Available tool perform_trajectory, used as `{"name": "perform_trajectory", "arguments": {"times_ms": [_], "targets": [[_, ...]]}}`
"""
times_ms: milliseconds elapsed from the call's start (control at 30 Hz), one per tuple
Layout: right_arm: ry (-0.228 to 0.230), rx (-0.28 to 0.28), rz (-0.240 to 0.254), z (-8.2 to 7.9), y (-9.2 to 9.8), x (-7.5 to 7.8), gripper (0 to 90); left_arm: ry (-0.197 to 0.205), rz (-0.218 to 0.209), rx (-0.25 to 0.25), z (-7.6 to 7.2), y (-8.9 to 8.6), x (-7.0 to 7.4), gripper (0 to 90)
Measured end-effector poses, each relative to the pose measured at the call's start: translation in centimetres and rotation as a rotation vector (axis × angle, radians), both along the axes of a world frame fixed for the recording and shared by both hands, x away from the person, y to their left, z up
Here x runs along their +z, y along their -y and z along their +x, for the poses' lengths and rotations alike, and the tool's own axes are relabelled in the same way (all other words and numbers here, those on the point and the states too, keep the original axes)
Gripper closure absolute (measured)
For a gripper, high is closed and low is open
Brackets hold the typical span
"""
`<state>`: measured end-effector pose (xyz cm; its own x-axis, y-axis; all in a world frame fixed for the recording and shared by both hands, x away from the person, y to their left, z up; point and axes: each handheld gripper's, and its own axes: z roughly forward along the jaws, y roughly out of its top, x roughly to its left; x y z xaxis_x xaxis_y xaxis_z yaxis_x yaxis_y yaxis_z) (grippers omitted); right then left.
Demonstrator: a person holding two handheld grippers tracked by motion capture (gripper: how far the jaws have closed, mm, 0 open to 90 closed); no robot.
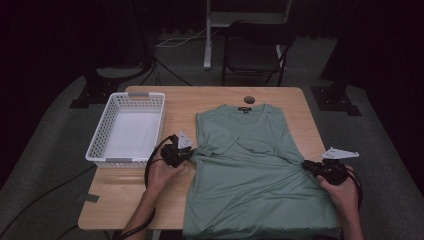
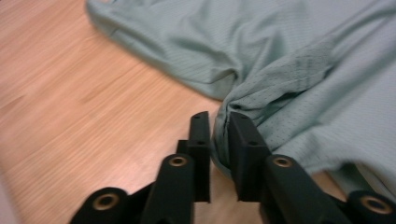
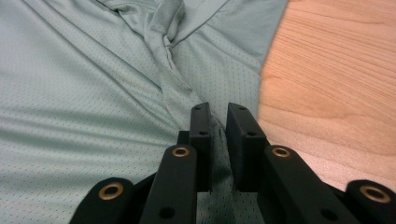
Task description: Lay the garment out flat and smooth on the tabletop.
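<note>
My left gripper [image 1: 186,152] pinched the green shirt [image 1: 250,185] at its left edge, my right gripper [image 1: 311,166] gripped its right edge, fingers narrow, shirt flat on tabletop [image 1: 125,195]

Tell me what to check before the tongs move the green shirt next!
1. Left tongs pinching the green T-shirt at its edge: ok.
2. Right tongs pinching a fold at the other side: ok.
3. Both sleeves folded in over the front: ok.
4. Shirt fully on the wooden table: not ok, the hem reaches the near edge.
5. White basket apart from the shirt: ok.
6. How many cloth layers each pinch holds: cannot tell.
</note>
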<state>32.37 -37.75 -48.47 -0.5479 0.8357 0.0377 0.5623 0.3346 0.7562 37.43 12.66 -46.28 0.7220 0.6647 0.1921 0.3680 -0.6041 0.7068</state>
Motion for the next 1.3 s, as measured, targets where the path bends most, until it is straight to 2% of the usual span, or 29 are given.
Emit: {"name": "perform_trajectory", "arguments": {"times_ms": [100, 200, 367, 533, 633, 767, 833, 933, 1033, 1133, 1300], "targets": [[-0.002, 0.001, 0.004, 0.0, 0.1, 0.0, 79.9, 0.007, -0.023, -0.011, -0.4, -0.1, 0.4, 75.5], [-0.004, 0.000, 0.007, 0.0, 0.1, 0.0, 79.4, 0.030, -0.042, -0.025, -0.8, 0.3, 1.1, 71.4], [-0.005, -0.004, 0.023, 0.0, 0.2, -0.1, 78.7, 0.034, -0.064, -0.069, -1.2, 2.2, 1.7, 67.4], [0.000, -0.002, 0.036, 0.0, 0.3, -0.2, 78.5, 0.030, -0.038, -0.101, -1.1, 4.5, 1.2, 64.4], [-0.002, -0.003, 0.040, -0.1, 0.4, -0.3, 78.2, 0.027, -0.013, -0.090, -0.8, 5.5, 0.7, 61.6], [-0.001, -0.002, 0.040, -0.1, 0.4, -0.3, 78.1, 0.013, 0.003, -0.062, -0.4, 5.9, 0.0, 59.6], [-0.001, -0.002, 0.041, -0.1, 0.4, -0.3, 78.0, 0.004, 0.010, -0.056, -0.2, 5.9, -0.2, 60.2], [-0.002, -0.003, 0.043, -0.1, 0.4, -0.3, 77.8, -0.004, 0.031, -0.056, -0.2, 5.6, -0.2, 75.3], [-0.001, -0.003, 0.044, -0.1, 0.4, -0.3, 77.7, -0.021, 0.032, -0.072, -0.5, 5.1, -0.1, 83.3], [0.001, -0.003, 0.046, -0.1, 0.4, -0.3, 77.7, -0.027, 0.042, -0.072, -1.0, 4.3, 0.1, 84.6], [0.002, -0.003, 0.048, -0.2, 0.4, -0.3, 77.7, 0.000, 0.061, -0.017, -1.7, 1.9, 0.2, 84.5]]}}
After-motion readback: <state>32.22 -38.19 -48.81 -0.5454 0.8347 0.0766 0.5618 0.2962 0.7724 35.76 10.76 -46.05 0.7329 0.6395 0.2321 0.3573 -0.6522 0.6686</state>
